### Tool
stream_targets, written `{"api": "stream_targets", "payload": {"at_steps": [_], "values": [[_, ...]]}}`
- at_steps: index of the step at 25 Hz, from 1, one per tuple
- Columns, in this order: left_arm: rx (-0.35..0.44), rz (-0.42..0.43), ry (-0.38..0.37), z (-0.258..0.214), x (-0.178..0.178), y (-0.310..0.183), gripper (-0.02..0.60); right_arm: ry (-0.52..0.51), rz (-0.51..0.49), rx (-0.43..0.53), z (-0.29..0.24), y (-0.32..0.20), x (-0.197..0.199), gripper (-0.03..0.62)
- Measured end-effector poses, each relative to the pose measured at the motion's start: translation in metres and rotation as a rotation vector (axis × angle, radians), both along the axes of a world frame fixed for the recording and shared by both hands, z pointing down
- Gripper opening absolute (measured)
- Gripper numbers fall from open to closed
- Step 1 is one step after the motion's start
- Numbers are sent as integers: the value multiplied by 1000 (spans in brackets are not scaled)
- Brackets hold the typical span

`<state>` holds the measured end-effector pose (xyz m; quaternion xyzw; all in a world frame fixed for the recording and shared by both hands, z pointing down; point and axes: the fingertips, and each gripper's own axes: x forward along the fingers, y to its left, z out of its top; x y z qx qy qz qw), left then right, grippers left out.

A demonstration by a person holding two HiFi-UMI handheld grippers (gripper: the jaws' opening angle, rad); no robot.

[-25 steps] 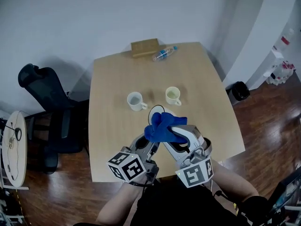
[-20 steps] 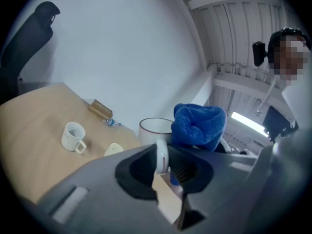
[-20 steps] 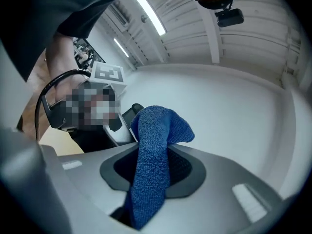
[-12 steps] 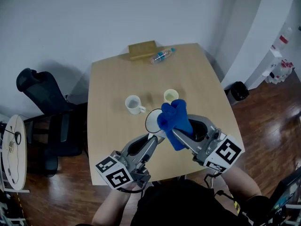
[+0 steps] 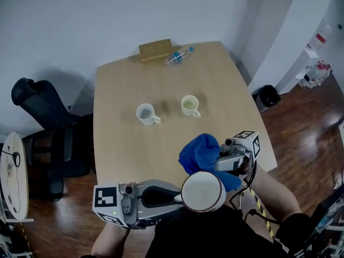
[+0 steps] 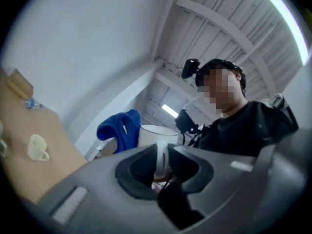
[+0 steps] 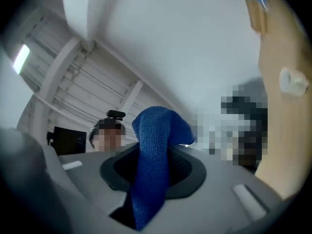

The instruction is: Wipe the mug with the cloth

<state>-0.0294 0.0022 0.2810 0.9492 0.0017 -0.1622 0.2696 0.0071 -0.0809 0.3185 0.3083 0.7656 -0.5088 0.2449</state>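
Note:
My left gripper [image 5: 180,196] is shut on the handle of a white mug [image 5: 203,191], held up close below the head camera with its mouth facing up. In the left gripper view the handle sits between the jaws [image 6: 162,162] and the mug body [image 6: 155,136] rises beyond them. My right gripper [image 5: 220,163] is shut on a bunched blue cloth [image 5: 201,153], which hangs right beside the mug's far side. The same cloth [image 7: 153,155] fills the right gripper view, pinched in the jaws [image 7: 153,172]. The cloth [image 6: 119,130] also shows left of the mug.
On the wooden table [image 5: 123,155] stand two more pale mugs [image 5: 145,114] [image 5: 190,105]. A plastic bottle [image 5: 177,55] and a wooden box [image 5: 154,50] lie at its far edge. A black office chair [image 5: 43,122] is at the left, a dark bin [image 5: 267,96] at the right.
The left gripper has lifted the mug off the table area up toward the camera. The right gripper has rolled over and swung right with the cloth, now beside the raised mug.

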Motion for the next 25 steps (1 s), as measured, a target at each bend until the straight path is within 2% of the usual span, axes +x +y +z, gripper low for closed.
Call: {"api": "stream_targets", "payload": {"at_steps": [2, 5, 7, 9, 12, 15, 18, 22, 25], "values": [[30, 80, 26, 1, 4, 15, 69, -87, -131, -27, -4, 23, -5, 117], [61, 157, 85, -8, 9, 32, 69, -186, -269, -47, -13, 53, -9, 117], [70, 178, 124, -15, 12, 36, 69, -223, -322, -70, -18, 65, -15, 116], [69, 168, 152, -20, 12, 34, 69, -240, -315, -86, -20, 66, -18, 117], [53, 88, 160, -22, 8, 20, 67, -189, -154, -64, -17, 41, -18, 117], [7, -26, 184, -20, 0, -2, 67, -68, 104, -53, -14, 0, -11, 116], [-69, -165, 256, -26, -10, -34, 67, 40, 348, -89, -7, -41, 6, 115], [-170, -371, 293, -8, -31, -82, 67, 100, 563, -243, 2, -80, 25, 115], [-230, -484, 267, 18, -41, -109, 67, 111, 671, -398, 28, -102, 35, 115]]}}
